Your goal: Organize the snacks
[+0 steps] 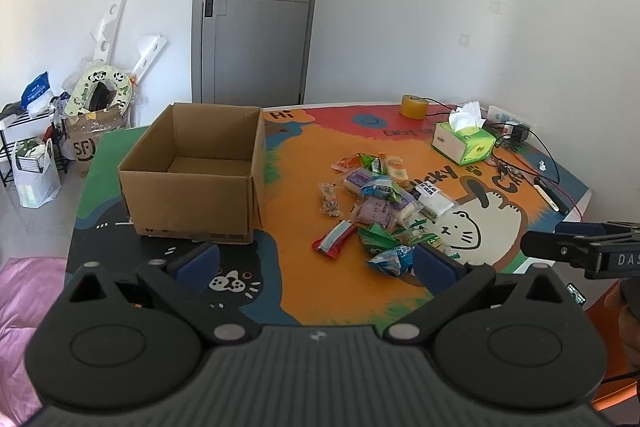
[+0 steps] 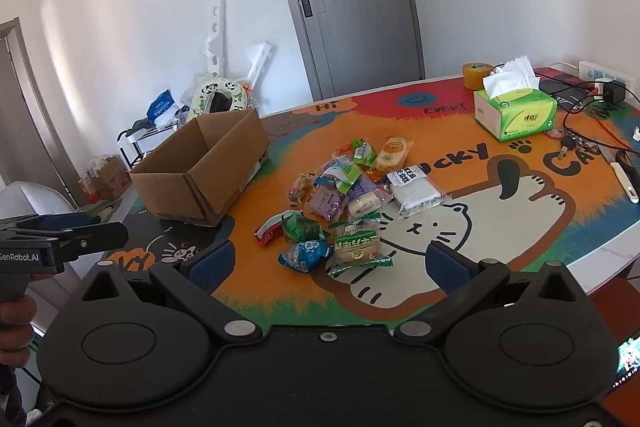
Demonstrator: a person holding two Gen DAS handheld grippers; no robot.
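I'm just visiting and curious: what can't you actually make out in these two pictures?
- Box floor: right view, near wall hides it.
- Lower snacks in the pile: both views, upper packets cover them.
- Packet print: too small.
- Right gripper: left view, cut by edge.

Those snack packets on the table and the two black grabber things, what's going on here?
A person is holding a two-finger gripper in each hand, about to tidy a heap of snack packets. The left gripper and right gripper both hover open above the near edge of the table, holding nothing. The cardboard box left of the heap looks empty from here, so no snack seems to have gone in yet. A tissue box and a roll of tape sit at the far side.
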